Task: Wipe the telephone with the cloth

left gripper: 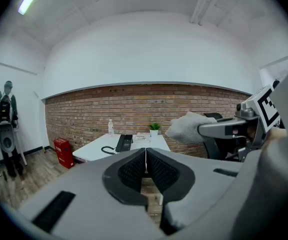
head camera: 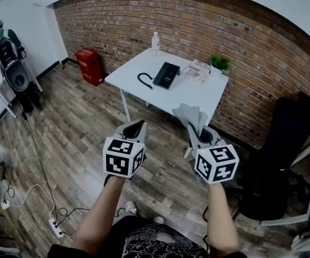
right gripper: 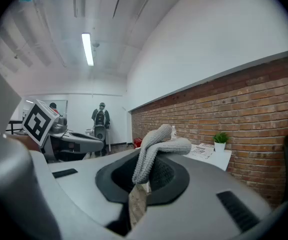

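**Telephone**: one, black, coiled cord at its side. It lies flat on the white worktop, well ahead of both pairs of jaws and nearer the line of your left pair. Nothing touches it.

**Cloth**: one, grey. It is pinched between the jaws of your right gripper, with its free end standing up and folding over beyond the tips.

**Left gripper**: one. The jaws are closed pad to pad with nothing between them.

**Progress, as judged:** the cloth is in hand, so that part is done. Wiping has not begun, since the cloth is far short of the telephone. You have yet to bring the right jaws to the worktop and pass the cloth over the handset and body.

**Other items on the worktop, beyond the telephone:** one clear bottle, one printed booklet, one small potted plant.

**Off the worktop:** one red box far left of your left jaws, and one black chair right of your right jaws.
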`<state>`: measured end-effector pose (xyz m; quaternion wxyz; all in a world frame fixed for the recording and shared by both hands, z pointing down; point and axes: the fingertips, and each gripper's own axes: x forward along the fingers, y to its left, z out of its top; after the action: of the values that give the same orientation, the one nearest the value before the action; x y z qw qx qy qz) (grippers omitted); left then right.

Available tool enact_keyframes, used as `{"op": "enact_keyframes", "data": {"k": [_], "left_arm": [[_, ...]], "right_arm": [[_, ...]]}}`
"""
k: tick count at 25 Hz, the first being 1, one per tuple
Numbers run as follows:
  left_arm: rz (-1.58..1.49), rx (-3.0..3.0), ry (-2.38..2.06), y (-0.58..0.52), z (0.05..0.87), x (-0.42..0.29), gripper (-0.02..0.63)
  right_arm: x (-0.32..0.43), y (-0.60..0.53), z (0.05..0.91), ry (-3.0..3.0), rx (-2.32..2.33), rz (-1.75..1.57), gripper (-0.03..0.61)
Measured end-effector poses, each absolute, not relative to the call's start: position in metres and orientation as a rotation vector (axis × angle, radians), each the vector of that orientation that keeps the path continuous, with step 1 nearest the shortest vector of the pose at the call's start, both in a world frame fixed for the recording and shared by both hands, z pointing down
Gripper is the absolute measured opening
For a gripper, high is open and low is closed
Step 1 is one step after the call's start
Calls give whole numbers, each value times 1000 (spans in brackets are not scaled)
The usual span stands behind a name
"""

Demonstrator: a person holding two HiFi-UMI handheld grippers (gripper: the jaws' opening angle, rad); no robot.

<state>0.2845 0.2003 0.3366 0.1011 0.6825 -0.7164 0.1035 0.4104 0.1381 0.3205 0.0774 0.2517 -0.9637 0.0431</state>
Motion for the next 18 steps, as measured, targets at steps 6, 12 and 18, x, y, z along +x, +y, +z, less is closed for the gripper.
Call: {"op": "enact_keyframes", "data": {"k": [6, 12, 18], "left_arm": [[315, 2024, -2112, 194, 340, 289, 5], [307, 2014, -2090, 181, 353, 269, 5], [299, 2033, -2073, 153, 358, 217, 5]], "right_arm": [[411, 134, 322, -2888, 750, 113, 11], [399, 118, 332, -2862, 775, 127, 11], [359, 88, 340, -2815, 829, 130, 11]]}}
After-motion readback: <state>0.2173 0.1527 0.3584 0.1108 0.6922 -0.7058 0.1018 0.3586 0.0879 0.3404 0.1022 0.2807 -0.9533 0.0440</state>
